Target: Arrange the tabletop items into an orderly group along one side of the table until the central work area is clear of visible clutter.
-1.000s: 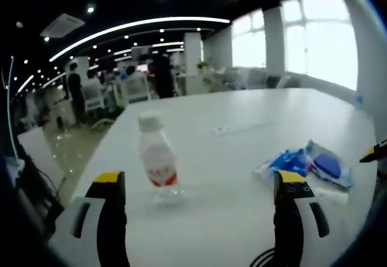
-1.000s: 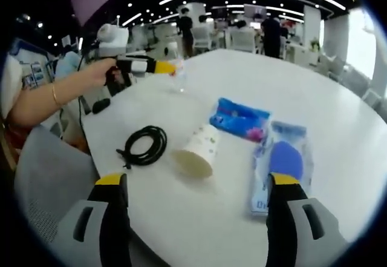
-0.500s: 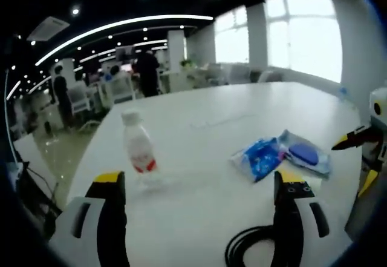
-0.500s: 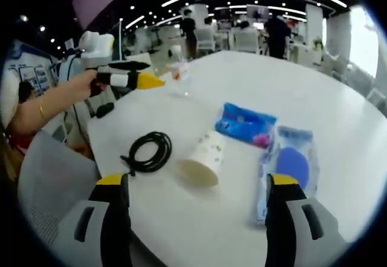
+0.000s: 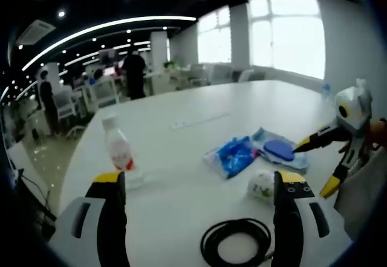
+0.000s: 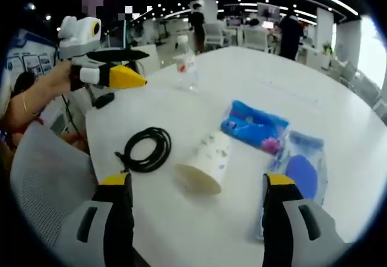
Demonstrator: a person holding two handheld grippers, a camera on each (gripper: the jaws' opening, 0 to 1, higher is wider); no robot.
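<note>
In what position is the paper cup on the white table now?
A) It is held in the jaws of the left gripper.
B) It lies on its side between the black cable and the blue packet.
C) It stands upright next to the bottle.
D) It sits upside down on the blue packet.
B: in the right gripper view the paper cup lies tipped over, open mouth toward the camera, with the black cable on one side and the blue packet on the other.

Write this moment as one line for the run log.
left gripper: open, empty | right gripper: open, empty | bottle upright | paper cup on side | cable coiled | packets untouched
</note>
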